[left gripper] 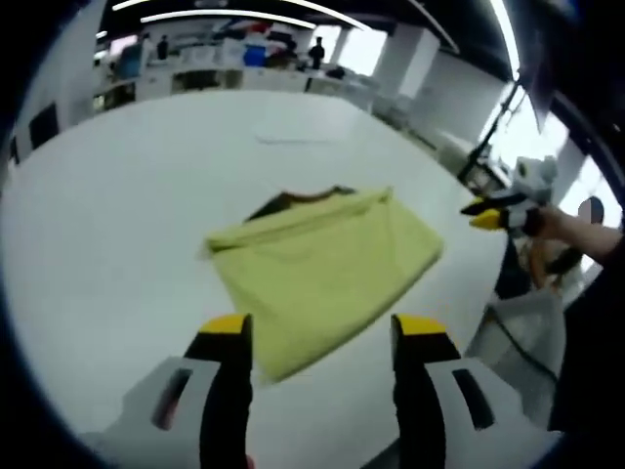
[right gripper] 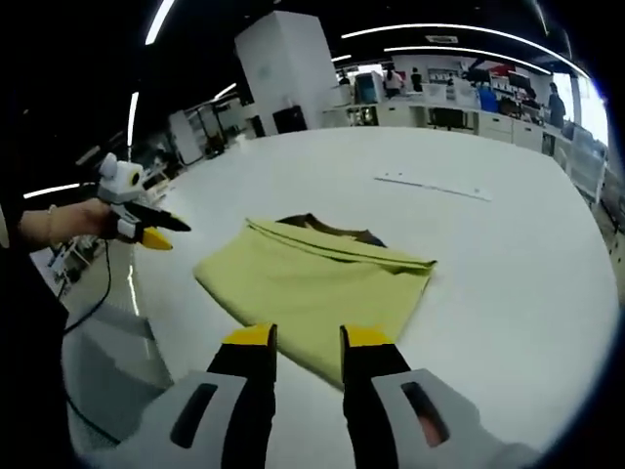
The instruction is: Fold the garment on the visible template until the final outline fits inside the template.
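A yellow-green garment (left gripper: pixel 322 269) lies folded into a rough rectangle on the white table (left gripper: pixel 117 225). A dark collar-like patch (left gripper: pixel 298 200) shows at its far edge. My left gripper (left gripper: pixel 322 332) hovers above the garment's near edge, jaws wide apart and holding nothing. The right gripper (left gripper: pixel 493 213) is off the garment's right side, held in a hand. In the right gripper view the garment (right gripper: pixel 312 278) lies just ahead of my right gripper (right gripper: pixel 308 340), whose jaws stand a little apart with nothing between them. The left gripper (right gripper: pixel 146 230) is held beyond the garment's left corner.
A thin pale strip (right gripper: pixel 430 186) lies on the table beyond the garment. The table edge (right gripper: pixel 137 293) runs close on the left, with a cable (right gripper: pixel 98 293) hanging beside it. Benches and shelves (left gripper: pixel 225 59) line the far side of the room.
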